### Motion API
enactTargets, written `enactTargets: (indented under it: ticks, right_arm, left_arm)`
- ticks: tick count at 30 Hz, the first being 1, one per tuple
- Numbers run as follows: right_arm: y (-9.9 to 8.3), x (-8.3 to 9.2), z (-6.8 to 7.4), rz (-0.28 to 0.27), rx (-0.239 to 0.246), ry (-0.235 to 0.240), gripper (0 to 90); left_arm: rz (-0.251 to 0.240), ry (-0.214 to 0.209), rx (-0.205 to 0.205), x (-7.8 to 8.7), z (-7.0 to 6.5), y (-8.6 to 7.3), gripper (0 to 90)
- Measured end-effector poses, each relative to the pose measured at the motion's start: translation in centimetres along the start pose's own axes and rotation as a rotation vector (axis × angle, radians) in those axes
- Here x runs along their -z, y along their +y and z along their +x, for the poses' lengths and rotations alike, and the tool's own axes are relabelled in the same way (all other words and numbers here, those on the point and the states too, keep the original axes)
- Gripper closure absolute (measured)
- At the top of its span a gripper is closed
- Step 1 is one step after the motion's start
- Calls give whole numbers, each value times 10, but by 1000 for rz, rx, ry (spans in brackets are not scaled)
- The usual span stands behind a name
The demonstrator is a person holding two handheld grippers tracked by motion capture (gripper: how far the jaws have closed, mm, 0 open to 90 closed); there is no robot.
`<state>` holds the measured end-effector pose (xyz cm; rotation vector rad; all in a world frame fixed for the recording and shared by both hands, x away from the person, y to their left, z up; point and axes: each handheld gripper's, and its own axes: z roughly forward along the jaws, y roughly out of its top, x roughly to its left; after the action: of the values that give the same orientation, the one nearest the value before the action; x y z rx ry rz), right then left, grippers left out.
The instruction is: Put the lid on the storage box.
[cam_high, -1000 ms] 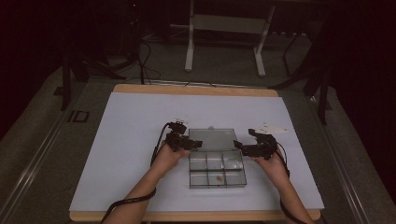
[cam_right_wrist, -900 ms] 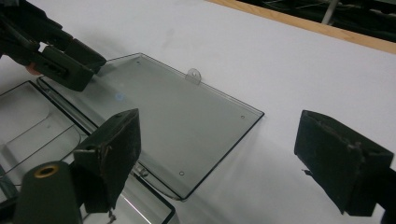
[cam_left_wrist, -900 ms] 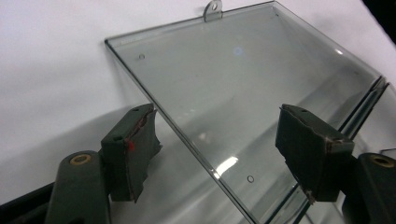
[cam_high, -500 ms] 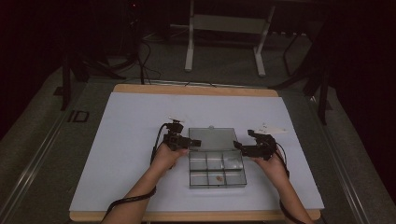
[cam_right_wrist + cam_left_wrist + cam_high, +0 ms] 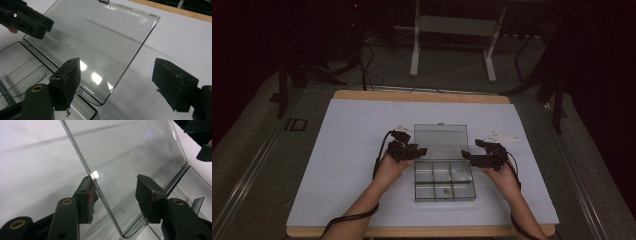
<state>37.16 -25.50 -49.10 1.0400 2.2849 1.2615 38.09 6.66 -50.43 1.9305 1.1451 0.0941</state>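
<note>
A: What surface, what room?
B: A pale blue tabletop [image 5: 337, 165] with a wooden edge, in a dark room; a white metal stand [image 5: 452, 30] and cables sit on the floor beyond it.

A: And the thing in hand?
B: A clear compartment box [image 5: 444, 182] lies mid-tabletop, its lid [image 5: 439, 141] raised at the far side, between the two claws.

A: What do the close views add?
B: The left gripper view shows the left claw [image 5: 116, 195] straddling the lid's side edge [image 5: 100, 192], jaws half open and just closing; one pad seems to touch the plastic, though I can't be sure. The right gripper view has the right claw [image 5: 125, 82] wide, narrowing slightly, around the lid's corner [image 5: 105, 100] without pressing it.

A: And from above?
B: The high view shows something small in a near compartment [image 5: 445, 190], too small to identify.
</note>
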Motion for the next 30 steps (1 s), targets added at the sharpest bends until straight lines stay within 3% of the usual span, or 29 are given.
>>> enactTargets:
  ticks: [4, 8, 15, 16, 21, 22, 30]
  right_arm:
    - [0, -1, 0, 2, -5, 10, 290]
    - [1, 1, 0, -1, 2, 26, 394]
    - [4, 4, 1, -11, 6, 40, 437]
    - [4, 5, 1, -18, 6, 37, 494]
    - [5, 8, 2, -14, 26, 25, 577]
    - [4, 9, 2, -14, 31, 31, 625]
    - [2, 13, 2, -23, 40, 34, 740]
  left_arm:
    - [-25, 16, -39, 6, -3, -1, 566]
    - [-54, 29, -65, 10, -6, -4, 624]
    - [-103, 59, -109, 15, -13, -8, 649]
    - [-113, 60, -114, 16, -13, -8, 673]
    - [-136, 77, -151, 20, -17, -8, 717]
    - [-137, 79, -153, 21, -18, -8, 718]
    - [-156, 68, -165, 24, -17, -12, 734]
